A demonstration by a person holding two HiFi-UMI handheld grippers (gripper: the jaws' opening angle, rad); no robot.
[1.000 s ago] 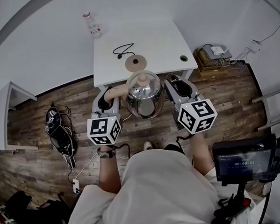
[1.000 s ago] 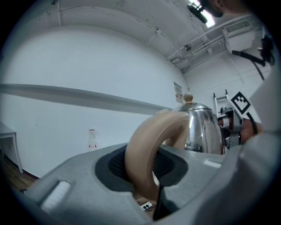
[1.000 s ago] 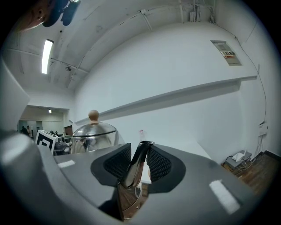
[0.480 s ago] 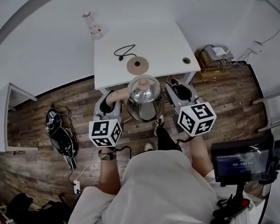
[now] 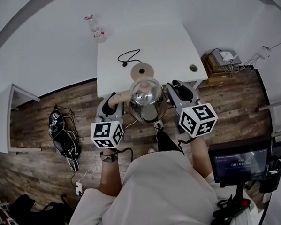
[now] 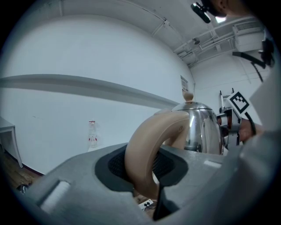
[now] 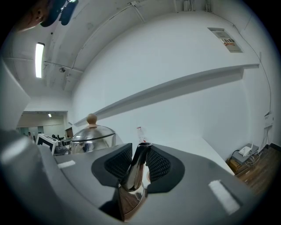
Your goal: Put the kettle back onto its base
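The shiny kettle (image 5: 147, 99) is up in the air, right in front of the person. It hangs just past the near edge of the white table (image 5: 167, 45), over the wood floor. It is not on its base yet.

Two grippers carry it, one on each side, so the big round pot does not tip or swing. The left gripper (image 5: 113, 102) has its jaws partway shut on the tan handle (image 6: 145, 145). The dark pads press on both sides of the loop. The handle is made for holding, so most of the weight likely hangs here.

The right gripper (image 5: 179, 92) has the thin metal spout (image 7: 135, 167) between its pads. Its jaws are closing on the spout, and the pads look like they touch it on both sides. This grip probably stops the kettle from turning.

The kettle sits upright, with the little knob (image 5: 143, 85) on its lid pointing up. That way it can go down flat.

The round base (image 5: 142, 70) lies on the table near the front edge, just past the kettle. A black cord (image 5: 128, 57) curls beside it. A small bottle (image 5: 98, 31) stands well away, by the far corner.

The kettle needs to go forward a bit and then down onto the base
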